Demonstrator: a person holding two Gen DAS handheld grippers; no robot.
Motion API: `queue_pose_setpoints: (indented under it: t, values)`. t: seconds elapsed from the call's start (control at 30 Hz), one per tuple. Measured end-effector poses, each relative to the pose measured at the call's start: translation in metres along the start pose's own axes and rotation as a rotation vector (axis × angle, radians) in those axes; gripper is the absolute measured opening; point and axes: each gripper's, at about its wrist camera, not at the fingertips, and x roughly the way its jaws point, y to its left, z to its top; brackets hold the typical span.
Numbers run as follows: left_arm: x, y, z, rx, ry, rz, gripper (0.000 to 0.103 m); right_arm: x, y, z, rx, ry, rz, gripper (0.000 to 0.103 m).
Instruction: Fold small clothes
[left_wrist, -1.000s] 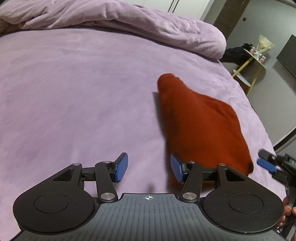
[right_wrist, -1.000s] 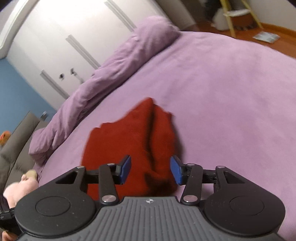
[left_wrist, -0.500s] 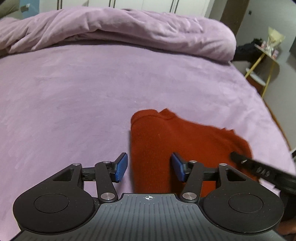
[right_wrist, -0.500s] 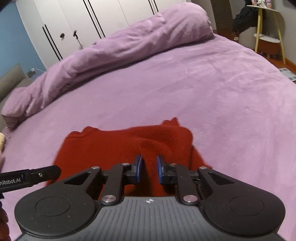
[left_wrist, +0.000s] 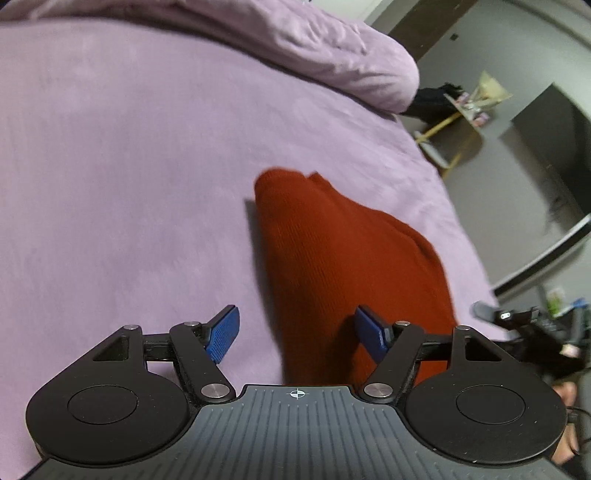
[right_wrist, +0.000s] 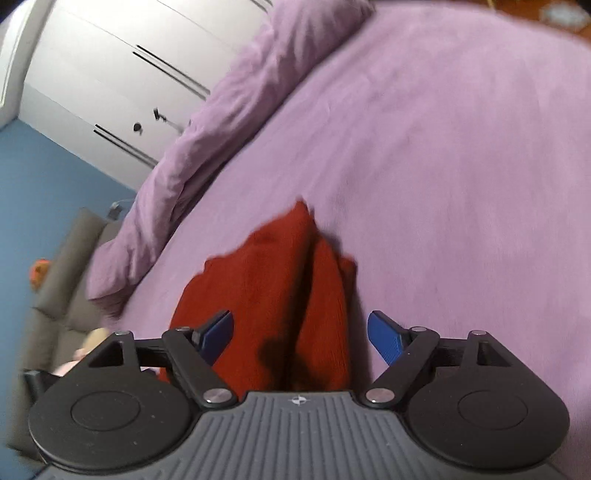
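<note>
My left tongs (left_wrist: 295, 334) and right tongs (right_wrist: 299, 336) are both opening, gripping nothing, over the rust-red ribbed knit garment (left_wrist: 343, 266) on the lilac plush bed (left_wrist: 129, 166).

Rust-red ribbed knit garment (left_wrist: 343, 266) lying on plain lilac bedspread (left_wrist: 122, 177); bunched duvet (right_wrist: 221, 122) showing same lilac. Both grippers wearing blue textured pads (left_wrist: 223, 338) on black arms, grey ridged bodies. Wardrobe doors (right_wrist: 110, 77) showing white with thin black lines, wall (right_wrist: 40, 184) beside them blue.
</note>
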Motion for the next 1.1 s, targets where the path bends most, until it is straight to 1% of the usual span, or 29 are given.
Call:
queue_pose_setpoints:
  t: [0.03, 0.07, 0.1, 0.17, 0.2, 0.27, 0.3, 0.33, 0.4, 0.5, 0.57, 0.6, 0.67, 0.77, 0.83, 0.87, 0.97, 1.1]
  values:
    - [0.005, 0.004, -0.002, -0.04, 0.008, -0.035, 0.074, 0.005, -0.003, -0.001, 0.008, 0.023, 0.007, 0.081]
    - [0.01, 0.005, -0.002, -0.071, 0.013, -0.069, 0.074, 0.009, -0.003, -0.003, 0.015, 0.028, 0.009, 0.08]
    - [0.017, 0.006, -0.002, -0.098, 0.025, -0.099, 0.072, 0.015, -0.003, -0.002, 0.019, 0.028, 0.017, 0.076]
    - [0.03, 0.005, 0.0, -0.127, 0.047, -0.124, 0.071, 0.023, -0.002, -0.003, 0.028, 0.039, 0.047, 0.068]
    - [0.035, 0.003, 0.001, -0.127, 0.057, -0.121, 0.072, 0.027, -0.002, -0.004, 0.035, 0.051, 0.062, 0.064]
    - [0.043, 0.001, 0.004, -0.118, 0.052, -0.105, 0.071, 0.035, 0.0, -0.006, 0.028, 0.062, 0.056, 0.061]
    - [0.045, 0.001, 0.005, -0.118, 0.05, -0.105, 0.068, 0.038, 0.001, -0.006, 0.018, 0.062, 0.05, 0.054]
    - [0.047, 0.002, 0.005, -0.125, 0.043, -0.106, 0.063, 0.04, 0.0, -0.007, 0.02, 0.061, 0.05, 0.05]
    - [0.047, 0.004, 0.003, -0.134, 0.034, -0.114, 0.056, 0.045, 0.0, -0.007, 0.037, 0.05, 0.052, 0.044]
    - [0.043, -0.001, 0.0, -0.103, 0.01, -0.101, 0.051, 0.052, 0.006, -0.013, 0.04, 0.017, 0.04, 0.041]
    - [0.039, -0.004, -0.001, -0.105, -0.002, -0.093, 0.046, 0.054, 0.012, -0.017, 0.045, 0.005, 0.04, 0.034]
    - [0.035, -0.005, 0.0, -0.105, -0.009, -0.091, 0.043, 0.052, 0.017, -0.019, 0.052, -0.001, 0.042, 0.032]
    - [0.027, -0.01, 0.0, -0.086, -0.019, -0.087, 0.039, 0.047, 0.028, -0.021, 0.039, -0.012, 0.045, 0.031]
    - [0.009, -0.016, 0.001, -0.062, -0.028, -0.106, 0.036, 0.037, 0.044, -0.026, 0.042, -0.008, 0.108, 0.031]
    - [-0.01, -0.018, -0.002, -0.052, -0.037, -0.121, 0.036, 0.034, 0.057, -0.034, 0.046, 0.014, 0.145, 0.031]
    - [-0.022, -0.018, -0.004, -0.046, -0.04, -0.116, 0.036, 0.033, 0.062, -0.041, 0.052, 0.036, 0.163, 0.031]
    - [-0.061, -0.014, -0.015, -0.032, -0.045, -0.089, 0.036, 0.038, 0.075, -0.067, 0.086, 0.117, 0.204, 0.031]
    - [-0.108, 0.005, -0.048, -0.05, -0.012, 0.002, 0.038, 0.041, 0.09, -0.109, 0.076, 0.19, 0.235, 0.031]
